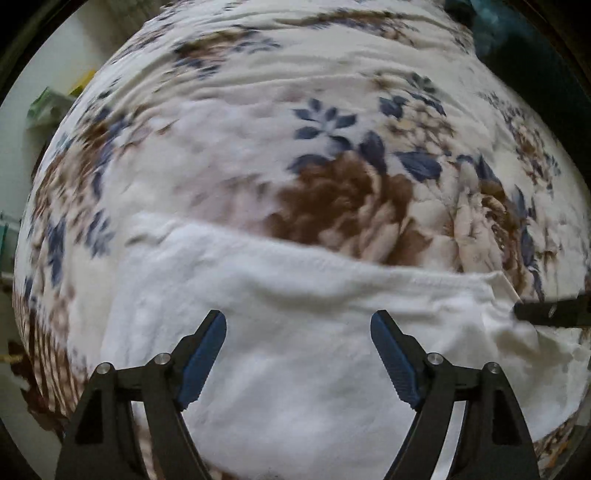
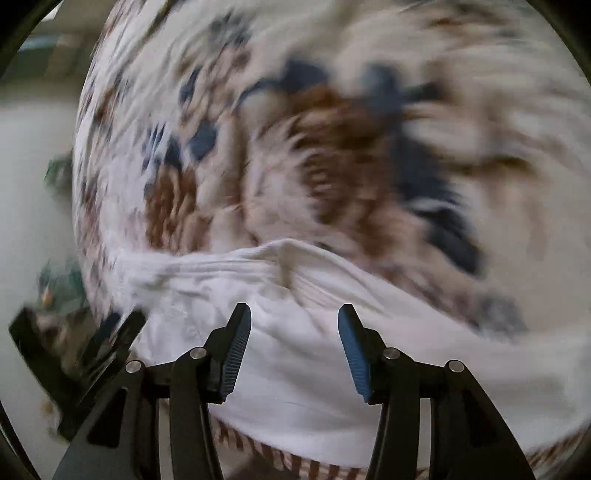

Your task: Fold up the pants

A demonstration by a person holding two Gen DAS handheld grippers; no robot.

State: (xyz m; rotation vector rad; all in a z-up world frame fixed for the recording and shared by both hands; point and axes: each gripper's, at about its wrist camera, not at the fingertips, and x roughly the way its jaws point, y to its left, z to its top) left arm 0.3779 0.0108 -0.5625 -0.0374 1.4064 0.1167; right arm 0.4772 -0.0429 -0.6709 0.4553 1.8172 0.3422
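Note:
White pants [image 1: 295, 332] lie spread flat on a bed covered by a floral blanket [image 1: 332, 129] in brown, blue and cream. My left gripper [image 1: 298, 321] hovers above the white cloth, jaws wide open, nothing between its blue pads. At the right edge of that view a black finger of the other gripper [image 1: 550, 314] reaches over the pants' corner. In the right wrist view, which is blurred, the pants [image 2: 295, 362] show a bunched, ribbed edge [image 2: 280, 266]. My right gripper [image 2: 294, 314] stands open over them, holding nothing. The left gripper [image 2: 74, 354] shows as a dark blur at lower left.
The blanket [image 2: 332, 147] fills most of both views. The bed's left edge drops to a pale floor [image 1: 22, 129] with green and yellow items [image 1: 51, 103]. A dark teal shape [image 1: 498, 26] sits at the top right.

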